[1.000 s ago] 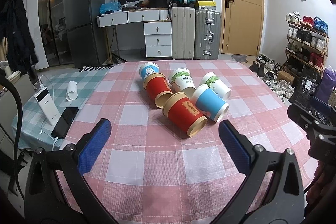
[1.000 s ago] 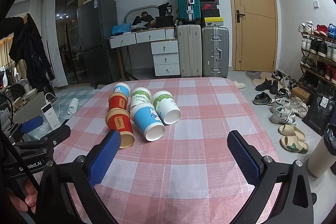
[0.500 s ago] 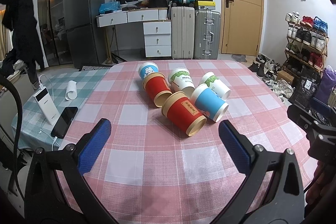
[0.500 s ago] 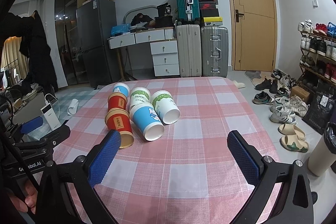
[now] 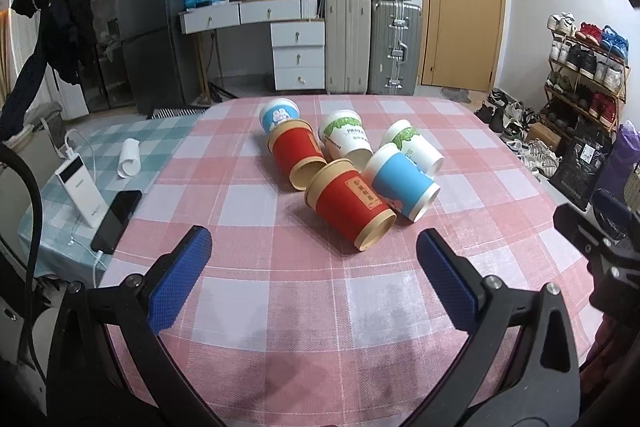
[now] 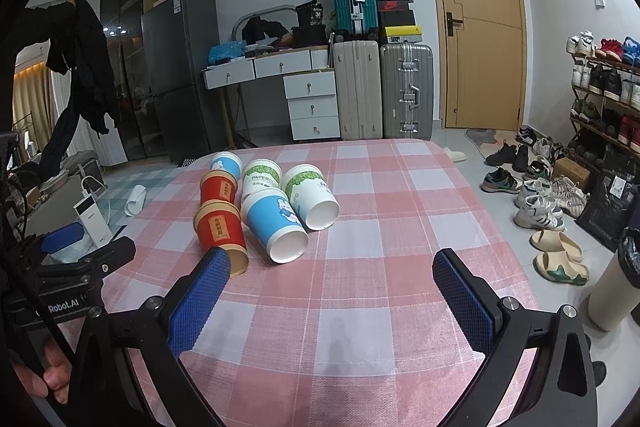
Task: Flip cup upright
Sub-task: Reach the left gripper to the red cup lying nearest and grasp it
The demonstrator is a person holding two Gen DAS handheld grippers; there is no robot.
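Left gripper [image 5: 312,253], fingers spread and empty, hovers short of the nearest red cup [image 5: 350,209], lying on its side mid-desk [image 5: 280,307] among five others. Right gripper [image 6: 332,275], likewise spread. Approach step; next, straddle one cup's wall and close.

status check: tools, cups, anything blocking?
Left tool open, empty; right tool open, empty. Six cups on their sides in a cluster, nearest red cup untouched. Path to it clear.

Pink checked table [image 5: 304,315], six paper cups [image 5: 348,209] lying clustered on it
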